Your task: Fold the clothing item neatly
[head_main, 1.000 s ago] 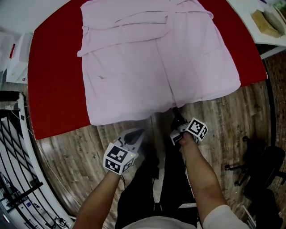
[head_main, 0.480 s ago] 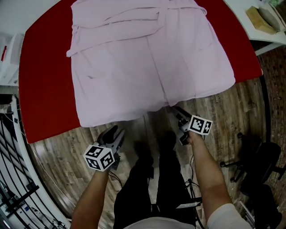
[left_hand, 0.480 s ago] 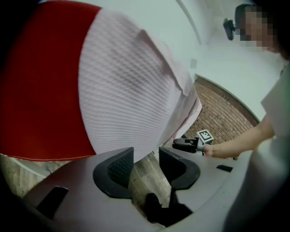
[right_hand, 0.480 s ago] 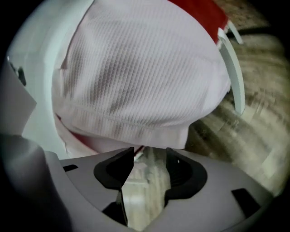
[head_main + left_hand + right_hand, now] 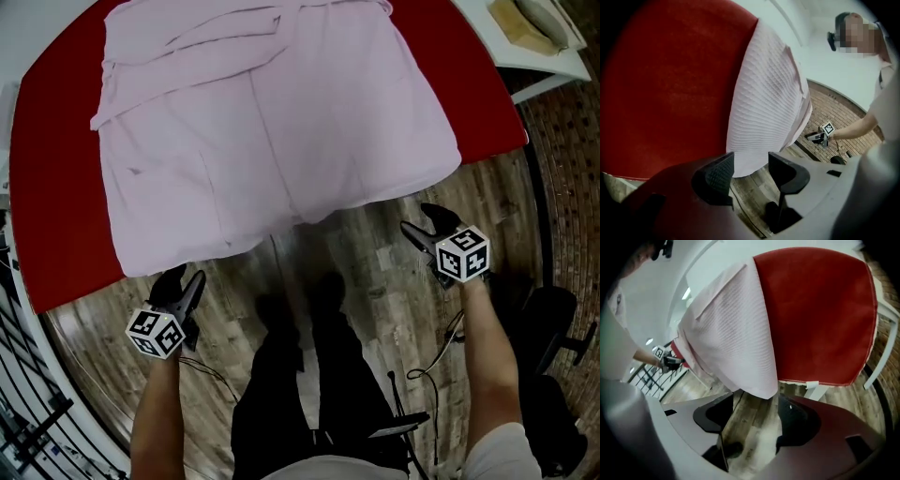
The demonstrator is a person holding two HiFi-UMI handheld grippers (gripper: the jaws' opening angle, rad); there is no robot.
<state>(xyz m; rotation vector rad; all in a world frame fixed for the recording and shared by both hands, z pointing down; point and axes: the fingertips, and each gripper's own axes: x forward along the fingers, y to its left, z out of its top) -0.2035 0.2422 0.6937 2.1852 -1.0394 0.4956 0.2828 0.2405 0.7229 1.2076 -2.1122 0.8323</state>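
A pale pink waffle-weave garment (image 5: 272, 122) lies spread on the red table (image 5: 47, 216), its hem hanging over the near edge. My left gripper (image 5: 180, 281) sits below the hem's left corner. Its jaws have just been opening and hold nothing. In the left gripper view the garment (image 5: 764, 98) hangs just beyond the open left gripper (image 5: 749, 165), untouched. My right gripper (image 5: 424, 223) is off the hem's right corner, jaws also just opened wide and empty. In the right gripper view the garment's corner (image 5: 740, 333) hangs ahead of the right gripper (image 5: 757, 412).
Wooden floor lies under both grippers, with the person's dark legs (image 5: 309, 375) between them. A white table (image 5: 525, 47) with items stands at the far right. A black chair (image 5: 553, 328) is at the right, a black rack (image 5: 23, 412) at the lower left.
Both grippers were shut near the middle of the hem. They have opened and spread apart, the left toward the left corner, the right out and up to the right corner.
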